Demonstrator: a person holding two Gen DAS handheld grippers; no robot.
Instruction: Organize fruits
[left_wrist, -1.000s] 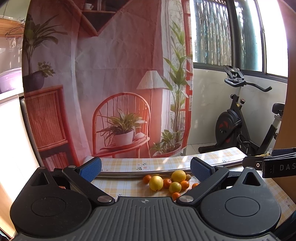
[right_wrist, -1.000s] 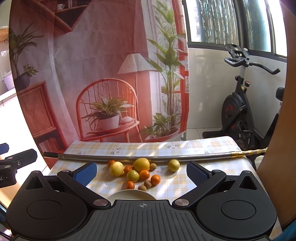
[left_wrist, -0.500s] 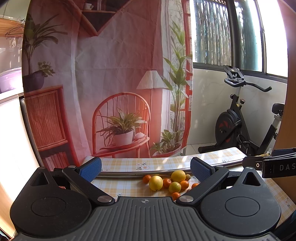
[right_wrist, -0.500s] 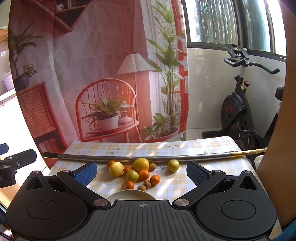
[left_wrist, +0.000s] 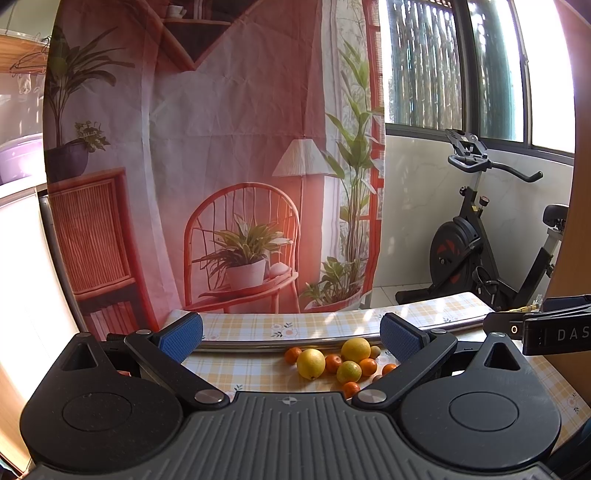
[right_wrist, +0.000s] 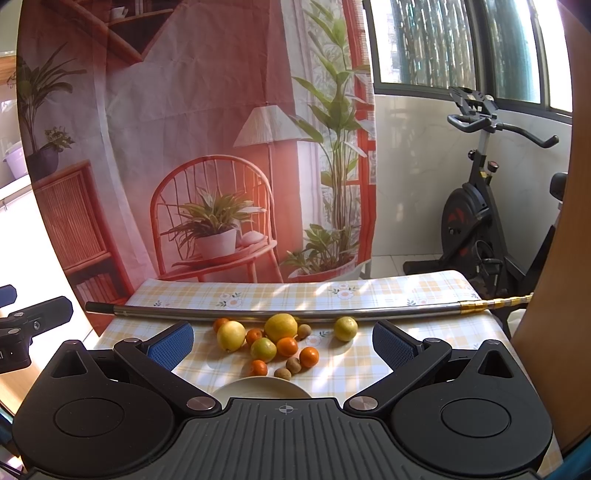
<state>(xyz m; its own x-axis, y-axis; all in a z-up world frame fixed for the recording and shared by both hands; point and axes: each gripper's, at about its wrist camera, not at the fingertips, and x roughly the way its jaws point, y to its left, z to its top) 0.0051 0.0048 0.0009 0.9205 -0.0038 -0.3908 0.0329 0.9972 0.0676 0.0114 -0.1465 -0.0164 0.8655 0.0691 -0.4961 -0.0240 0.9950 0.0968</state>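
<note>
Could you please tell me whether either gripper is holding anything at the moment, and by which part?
Nothing is held: the left gripper and right gripper both have open, empty jaws.

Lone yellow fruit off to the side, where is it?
Right wrist view: the lone yellow fruit lies right of the cluster, just in front of the metal pole, nearest a small brown fruit.

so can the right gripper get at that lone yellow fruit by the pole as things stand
Probably yes. The right gripper has its jaws open and empty, and the lone yellow fruit sits apart from the cluster with bare cloth before it; only the metal pole lies close behind.
</note>
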